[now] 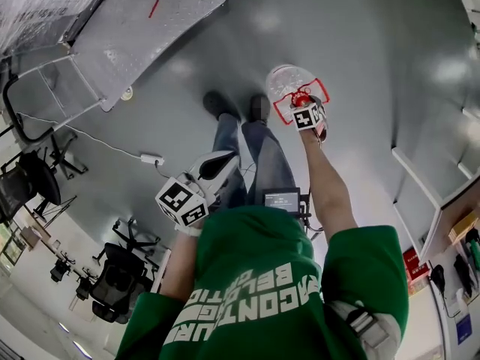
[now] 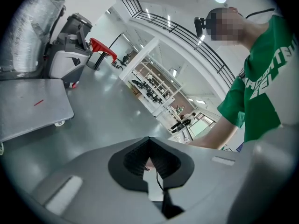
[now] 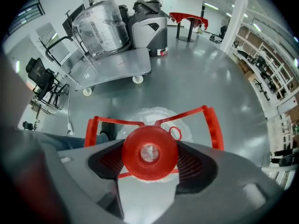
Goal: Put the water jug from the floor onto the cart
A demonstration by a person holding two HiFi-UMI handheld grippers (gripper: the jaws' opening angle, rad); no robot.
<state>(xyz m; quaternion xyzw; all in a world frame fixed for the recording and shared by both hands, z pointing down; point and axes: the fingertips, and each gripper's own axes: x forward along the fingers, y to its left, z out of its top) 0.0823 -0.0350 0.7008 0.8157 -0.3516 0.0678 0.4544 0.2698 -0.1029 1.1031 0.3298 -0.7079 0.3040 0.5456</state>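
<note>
The water jug (image 1: 288,83) is clear plastic with a red cap (image 3: 149,153) and a red carrying frame (image 3: 212,125). In the head view it is just ahead of the person's shoes, right of centre. My right gripper (image 1: 303,103) is shut on the jug's red neck from above; the frames do not show whether the jug rests on the floor. The cart (image 1: 142,28) is a grey flat platform at upper left, seen also as the cart (image 3: 117,68) beyond the jug. My left gripper (image 1: 223,161) hangs by the person's left leg, jaws together and nothing in them.
A large clear wrapped bundle (image 3: 100,27) stands on the cart's handle end. A grey floor-cleaning machine (image 3: 149,24) is parked behind the cart. A power strip (image 1: 151,158) with its cable lies on the floor. Office chairs (image 1: 30,178) stand left; shelving (image 3: 261,64) stands right.
</note>
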